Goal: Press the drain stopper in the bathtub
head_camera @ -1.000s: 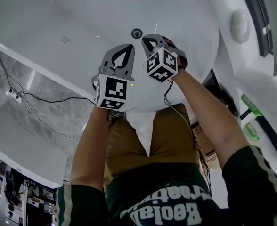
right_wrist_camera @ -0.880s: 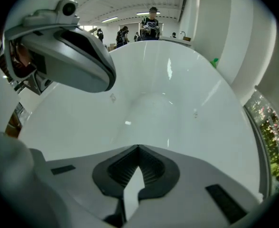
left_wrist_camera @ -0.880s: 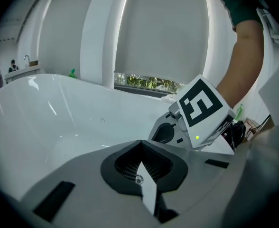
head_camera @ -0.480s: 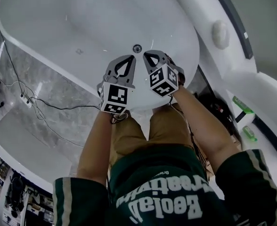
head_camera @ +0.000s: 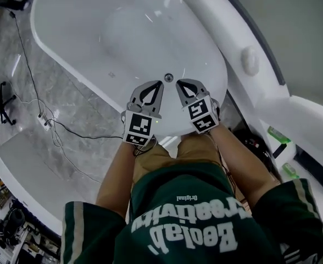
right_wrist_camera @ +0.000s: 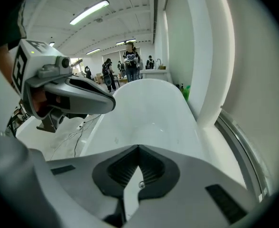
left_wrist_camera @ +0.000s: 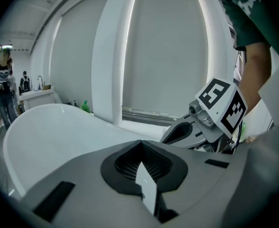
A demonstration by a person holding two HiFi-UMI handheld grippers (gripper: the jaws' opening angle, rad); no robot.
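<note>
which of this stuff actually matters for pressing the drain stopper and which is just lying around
For the job:
- drain stopper
- bathtub
- left gripper and right gripper, both shut and empty, near the stopper

Just lying about:
- cable on the floor
- green bottle
- round white knob on the ledge

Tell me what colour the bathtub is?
The bathtub is white; the head view shows it best.
</note>
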